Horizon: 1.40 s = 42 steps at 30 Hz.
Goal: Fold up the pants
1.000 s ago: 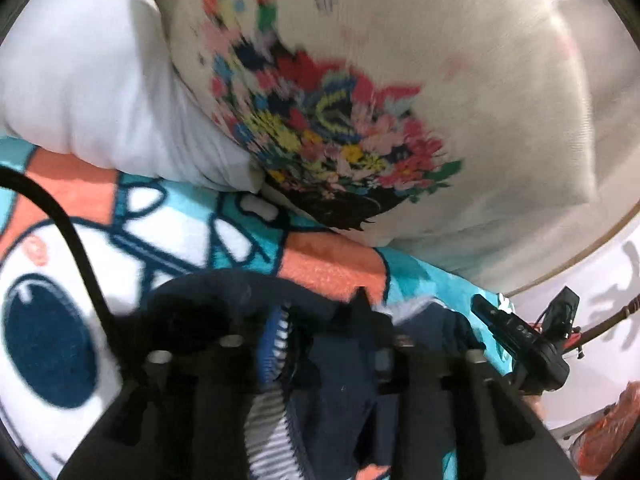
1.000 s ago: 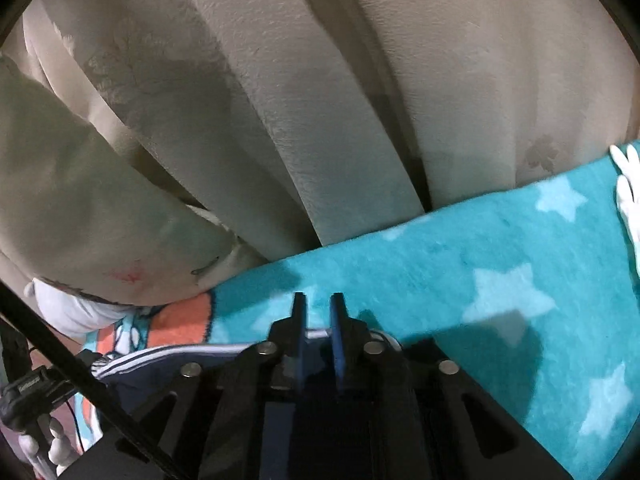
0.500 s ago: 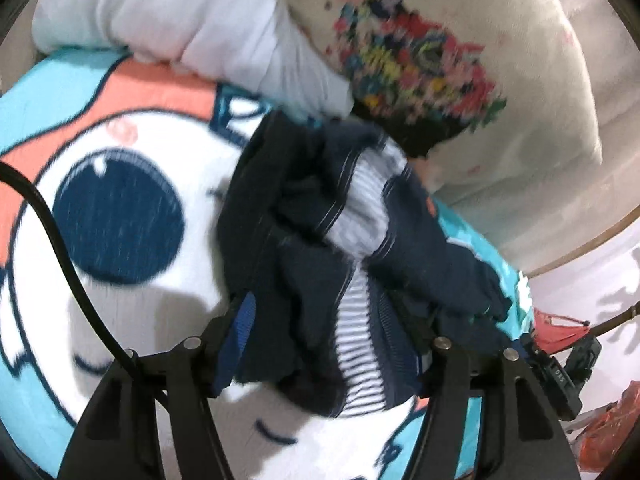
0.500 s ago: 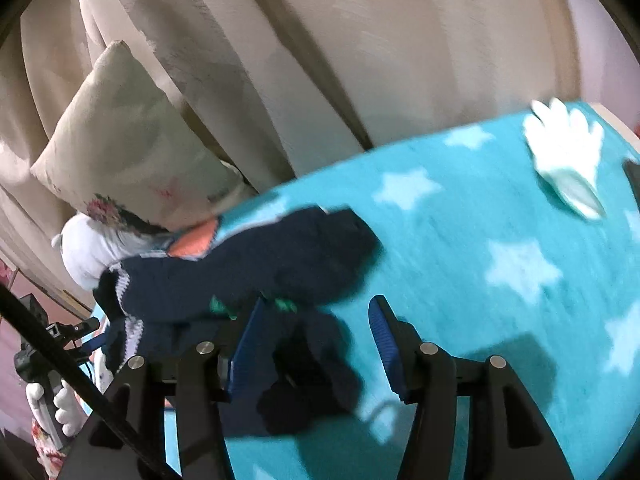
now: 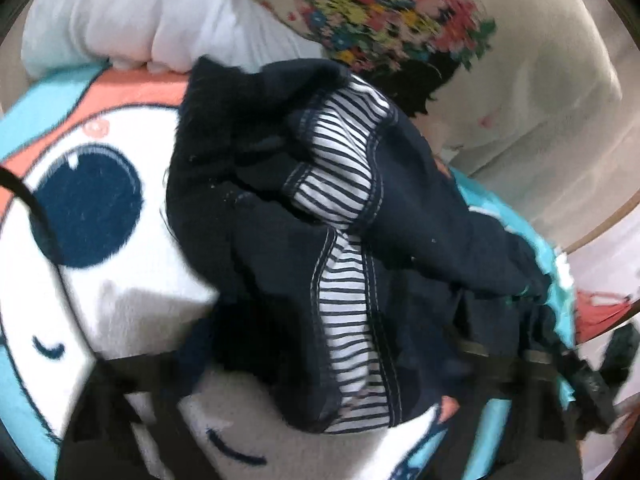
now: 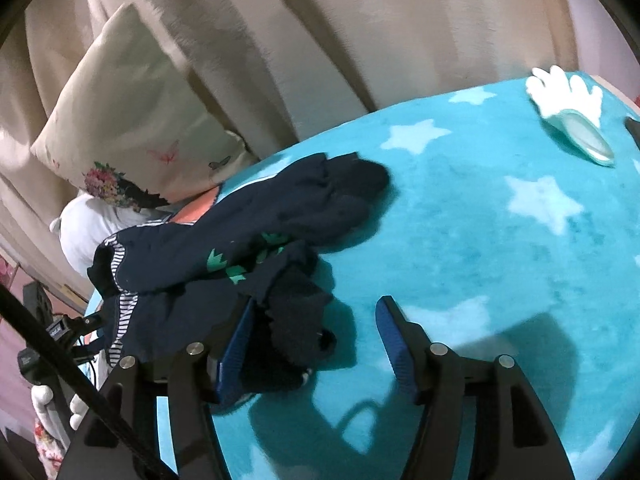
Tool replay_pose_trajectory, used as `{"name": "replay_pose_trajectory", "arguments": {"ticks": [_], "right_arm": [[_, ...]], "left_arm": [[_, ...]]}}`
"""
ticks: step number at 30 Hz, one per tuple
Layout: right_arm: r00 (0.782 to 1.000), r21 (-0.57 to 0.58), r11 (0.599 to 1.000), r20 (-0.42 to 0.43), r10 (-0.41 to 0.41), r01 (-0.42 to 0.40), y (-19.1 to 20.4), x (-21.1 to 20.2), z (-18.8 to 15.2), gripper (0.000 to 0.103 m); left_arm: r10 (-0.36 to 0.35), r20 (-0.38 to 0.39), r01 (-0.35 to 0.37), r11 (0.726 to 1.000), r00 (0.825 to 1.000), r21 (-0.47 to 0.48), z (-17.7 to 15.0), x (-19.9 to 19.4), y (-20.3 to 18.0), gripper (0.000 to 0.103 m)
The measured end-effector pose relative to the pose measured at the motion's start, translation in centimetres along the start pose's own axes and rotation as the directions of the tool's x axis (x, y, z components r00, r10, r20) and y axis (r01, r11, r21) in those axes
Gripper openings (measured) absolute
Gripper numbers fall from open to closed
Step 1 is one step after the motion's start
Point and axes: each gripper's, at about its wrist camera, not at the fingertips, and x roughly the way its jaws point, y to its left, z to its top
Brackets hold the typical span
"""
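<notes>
Dark navy pants with a white striped lining lie crumpled on a cartoon-print blanket. In the right wrist view the pants lie in a bunched heap with green marks on the cloth. My left gripper is open, its blurred fingers spread either side of the pants' near end. My right gripper is open and empty; a pant leg end lies between its blue pads, against the left pad.
A floral pillow and a white pillow lean behind the pants. Beige curtains hang behind the bed. The teal star blanket stretches right, with a white printed glove.
Both grippers opened and let go of the pants, then pulled back. The pants now lie crumpled on the blanket.
</notes>
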Motion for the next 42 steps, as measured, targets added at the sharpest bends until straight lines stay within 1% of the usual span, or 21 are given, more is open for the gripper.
{"name": "replay_pose_trajectory", "arguments": {"ticks": [1, 2, 3, 4, 5, 7, 11, 13, 15, 18, 21, 23, 26, 29, 31, 33, 34, 36, 39, 41, 42], "right_arm": [[1.000, -0.015, 1.000, -0.013, 0.011, -0.011, 0.6, 0.4, 0.0, 0.066], [1.000, -0.023, 0.999, -0.022, 0.023, -0.023, 1.1, 0.6, 0.0, 0.065], [0.999, -0.022, 0.999, -0.033, 0.042, -0.043, 1.4, 0.8, -0.1, 0.048], [0.996, -0.019, 0.998, -0.057, 0.066, -0.067, 1.6, 1.1, -0.1, 0.025], [0.994, -0.020, 0.997, -0.070, 0.079, -0.080, 1.9, 1.3, -0.2, 0.024], [0.996, -0.048, 0.996, -0.052, 0.078, -0.080, 2.5, 0.8, -0.3, 0.019], [0.990, -0.033, 0.990, -0.020, 0.139, -0.140, 2.9, -1.3, -0.1, 0.017], [0.987, -0.024, 0.986, -0.006, 0.162, -0.162, 2.9, -2.3, 0.0, 0.016], [0.984, -0.017, 0.984, 0.005, 0.178, -0.178, 2.8, -3.3, -0.1, 0.016], [0.987, 0.003, 0.987, 0.004, 0.161, -0.161, 1.8, -3.9, -1.0, 0.016], [0.994, 0.049, 0.993, -0.021, 0.104, -0.103, 0.1, -2.8, -1.5, 0.016], [0.996, 0.095, 0.992, -0.037, 0.084, -0.080, -1.0, -2.4, -2.0, 0.018], [0.997, 0.132, 0.989, -0.024, 0.068, -0.064, -1.8, -2.8, -2.5, 0.026], [0.999, 0.143, 0.988, 0.010, 0.054, -0.055, -2.2, -3.9, -2.2, 0.039], [0.997, 0.138, 0.989, 0.050, 0.051, -0.058, -2.2, -4.9, -1.8, 0.053], [0.995, 0.128, 0.989, 0.065, 0.071, -0.079, -2.2, -5.2, -1.6, 0.059], [0.995, 0.120, 0.989, 0.061, 0.078, -0.085, -2.1, -5.1, -1.5, 0.062], [0.996, 0.110, 0.991, 0.036, 0.078, -0.081, -1.7, -4.5, -1.8, 0.064], [0.997, 0.096, 0.992, 0.010, 0.076, -0.077, -1.0, -3.1, -2.5, 0.064], [0.995, 0.050, 0.994, -0.021, 0.098, -0.097, 0.1, -2.6, -2.7, 0.032], [0.990, 0.046, 0.991, -0.044, 0.131, -0.129, 0.5, -2.5, -2.6, 0.018]], "left_arm": [[-0.003, -0.018, 0.003, 1.000, 1.000, 0.014, 0.0, 0.2, -0.2, 0.020], [-0.032, -0.039, 0.032, 0.999, 0.999, 0.007, 0.1, 0.3, 0.0, 0.018], [-0.035, -0.037, 0.035, 0.999, 0.999, 0.001, 0.1, 0.1, 0.2, 0.018], [-0.026, -0.029, 0.026, 1.000, 0.999, 0.005, 0.1, -0.4, 0.6, 0.018], [-0.028, -0.024, 0.028, 1.000, 0.999, 0.003, 0.2, -0.9, 0.9, 0.018], [-0.039, -0.014, 0.039, 0.999, 0.999, -0.010, 0.4, -2.4, 1.9, 0.018], [-0.061, -0.005, 0.061, 0.998, 0.998, -0.024, 0.7, -5.7, 3.7, 0.018], [-0.050, 0.004, 0.050, 0.999, 0.999, -0.022, 0.6, -6.6, 3.7, 0.018], [-0.024, 0.002, 0.024, 1.000, 1.000, -0.020, 0.1, -7.6, 4.8, 0.018], [0.003, -0.026, -0.004, 0.999, 1.000, -0.033, 0.1, -6.5, 5.5, 0.020], [-0.004, -0.053, 0.001, 0.998, 0.999, -0.065, -0.5, -5.7, 7.3, 0.023], [-0.005, -0.051, 0.001, 0.997, 0.999, -0.075, -1.4, -6.0, 8.0, 0.026], [0.003, -0.020, -0.005, 0.996, 1.000, -0.092, -2.0, -7.0, 8.7, 0.033], [-0.001, 0.018, 0.004, 0.989, 1.000, -0.145, -2.8, -8.3, 10.5, 0.035], [0.015, 0.057, -0.005, 0.983, 0.998, -0.182, -3.5, -9.4, 11.7, 0.037], [0.008, 0.091, 0.011, 0.977, 0.996, -0.213, -4.4, -10.6, 12.8, 0.044], [0.002, 0.099, 0.020, 0.974, 0.995, -0.224, -4.7, -10.9, 13.3, 0.045], [-0.018, 0.106, 0.043, 0.971, 0.994, -0.236, -5.1, -11.3, 14.1, 0.048], [-0.037, 0.105, 0.062, 0.968, 0.994, -0.244, -5.6, -11.4, 14.2, 0.049], [-0.046, 0.110, 0.073, 0.965, 0.993, -0.250, -5.7, -11.6, 14.1, 0.049], [-0.051, 0.115, 0.079, 0.965, 0.992, -0.249, -5.7, -11.7, 13.9, 0.049]]}}
